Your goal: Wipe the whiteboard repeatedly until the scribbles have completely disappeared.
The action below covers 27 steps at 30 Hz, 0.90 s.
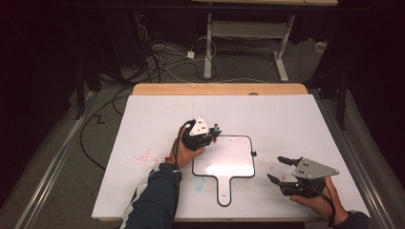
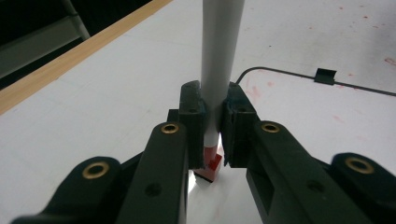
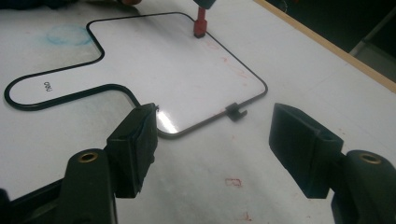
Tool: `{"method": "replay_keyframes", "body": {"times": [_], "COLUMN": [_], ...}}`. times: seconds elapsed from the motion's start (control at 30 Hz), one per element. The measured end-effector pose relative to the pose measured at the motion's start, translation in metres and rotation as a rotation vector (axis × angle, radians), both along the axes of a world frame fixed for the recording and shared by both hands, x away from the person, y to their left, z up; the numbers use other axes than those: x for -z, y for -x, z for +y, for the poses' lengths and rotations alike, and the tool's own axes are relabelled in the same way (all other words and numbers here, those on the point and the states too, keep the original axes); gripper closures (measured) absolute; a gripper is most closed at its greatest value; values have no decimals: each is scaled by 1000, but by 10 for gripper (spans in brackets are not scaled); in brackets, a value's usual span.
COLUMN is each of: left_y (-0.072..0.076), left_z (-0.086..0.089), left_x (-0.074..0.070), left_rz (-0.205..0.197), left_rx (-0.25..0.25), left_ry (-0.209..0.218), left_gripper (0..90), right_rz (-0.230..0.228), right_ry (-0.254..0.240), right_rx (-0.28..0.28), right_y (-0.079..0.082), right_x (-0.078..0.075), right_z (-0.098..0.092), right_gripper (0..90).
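White-topped desk (image 1: pixel 157 124) with a wooden far edge, flecked with red smudges (image 1: pixel 141 156); beyond, grey floor strewn with black cables (image 1: pixel 157 59) and a white-legged frame (image 1: pixel 248 28).

Large white sheet (image 1: pixel 157 138) covers the wooden table (image 1: pixel 219 88), with faint red specks left of centre. A small paddle-shaped whiteboard (image 1: pixel 224 164) with a black rim lies on it, handle toward the near edge. Left gripper (image 1: pixel 211 136) sits over the board's upper-left corner, clamped on a marker (image 1: pixel 216 128) with a red end. Right gripper (image 1: pixel 279 169) rests on the sheet just right of the board, apart from it, jaws spread and pointing left. Cables and a table frame on the grey floor (image 1: pixel 62 157) beyond.
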<state>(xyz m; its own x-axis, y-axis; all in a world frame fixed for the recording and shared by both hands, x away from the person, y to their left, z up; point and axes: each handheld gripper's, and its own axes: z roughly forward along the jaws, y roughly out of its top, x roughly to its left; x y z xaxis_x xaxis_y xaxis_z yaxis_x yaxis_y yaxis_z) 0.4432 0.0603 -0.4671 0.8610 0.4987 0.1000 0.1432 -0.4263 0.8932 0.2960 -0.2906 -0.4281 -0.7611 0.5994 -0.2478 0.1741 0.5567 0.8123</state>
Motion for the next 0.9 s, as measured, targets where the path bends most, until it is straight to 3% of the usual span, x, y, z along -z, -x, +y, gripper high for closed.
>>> {"method": "replay_keyframes", "body": {"times": [0.1, 0.23, 0.37, 0.53, 0.77, 0.9], "left_y": [5, 2, -4, -5, -14, -13], "left_z": [3, -10, -33, -66, -107, -123], "left_x": [0, 0, 0, -3, -5, -6], "left_rz": [8, -2, -5, -32, -28, -14], "left_rx": [-12, 3, 30, 83, 136, 161], "left_ry": [-3, -6, 2, -25, -27, -24], "left_gripper": [787, 787, 787, 787, 787, 787], "right_rz": [-1, 1, -1, 2, -2, -4], "right_ry": [-3, 2, 4, 3, -13, -9], "right_rx": [0, -4, -13, -19, -12, -14], "right_y": [0, -1, -1, -2, -1, -1], "right_x": [0, 0, 0, 1, -2, -1], "right_z": [0, 2, 3, 2, -3, -5], "right_gripper": [335, 335, 335, 335, 336, 336]}}
